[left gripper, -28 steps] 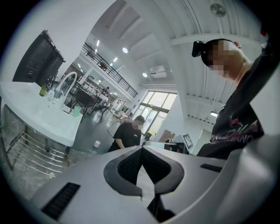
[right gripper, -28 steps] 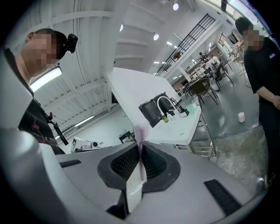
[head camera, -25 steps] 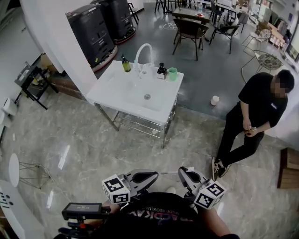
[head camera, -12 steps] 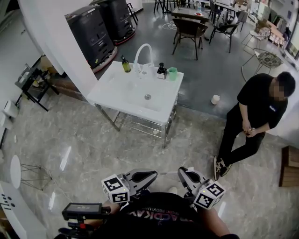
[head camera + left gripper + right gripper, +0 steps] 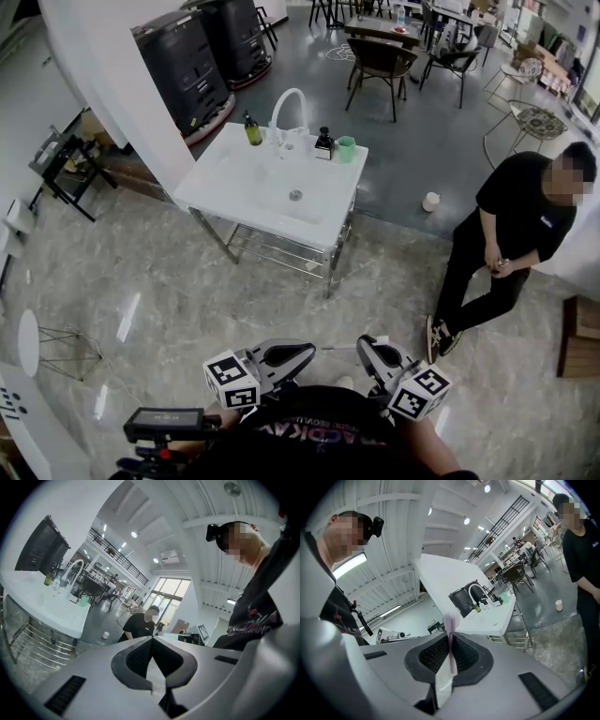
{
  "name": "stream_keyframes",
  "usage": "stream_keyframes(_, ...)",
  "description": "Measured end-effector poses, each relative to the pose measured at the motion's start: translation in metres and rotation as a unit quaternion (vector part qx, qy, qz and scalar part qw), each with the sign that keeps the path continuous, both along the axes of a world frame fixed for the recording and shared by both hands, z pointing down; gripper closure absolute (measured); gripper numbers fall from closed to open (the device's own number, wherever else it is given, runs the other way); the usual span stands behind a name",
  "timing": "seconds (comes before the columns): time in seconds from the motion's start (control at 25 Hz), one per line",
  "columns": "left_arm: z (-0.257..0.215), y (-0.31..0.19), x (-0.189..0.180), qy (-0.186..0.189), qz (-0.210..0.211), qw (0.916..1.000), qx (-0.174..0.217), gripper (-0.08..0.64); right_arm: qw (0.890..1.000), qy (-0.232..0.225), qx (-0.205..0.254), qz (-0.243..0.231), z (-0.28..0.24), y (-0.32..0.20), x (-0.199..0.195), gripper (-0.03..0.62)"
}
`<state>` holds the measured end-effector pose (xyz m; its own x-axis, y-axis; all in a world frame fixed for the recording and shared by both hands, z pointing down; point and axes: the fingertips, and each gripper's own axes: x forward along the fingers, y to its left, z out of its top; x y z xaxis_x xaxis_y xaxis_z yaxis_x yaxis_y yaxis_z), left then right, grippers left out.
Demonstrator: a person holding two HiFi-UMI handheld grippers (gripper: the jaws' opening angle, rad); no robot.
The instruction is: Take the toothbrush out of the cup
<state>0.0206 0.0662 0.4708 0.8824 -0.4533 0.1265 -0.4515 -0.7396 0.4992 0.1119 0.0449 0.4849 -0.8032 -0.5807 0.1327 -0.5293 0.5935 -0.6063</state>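
A green cup stands at the back right of the white sink, far ahead of me; I cannot see anything in it from here. Both grippers hang close to my body, well away from the sink. My right gripper is shut on a thin pale pink stick, the toothbrush, which pokes out beyond the jaws and shows as a thin pale rod in the head view. My left gripper is shut with nothing between its jaws. The left gripper view also shows the green cup.
On the sink stand a white arched faucet, a yellow-green bottle and a dark dispenser. A person in black stands at the right. A white cup sits on the floor. Marble floor lies between me and the sink.
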Motion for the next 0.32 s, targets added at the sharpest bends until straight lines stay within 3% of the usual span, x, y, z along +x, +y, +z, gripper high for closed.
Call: stream_keyframes(0.32,-0.0027,-0.0028,0.0008,0.002,-0.003,1.0000,-0.001,0.552,1.000,0.003,-0.001,-0.001,-0.0016,-0.0027,0.0009,0.566)
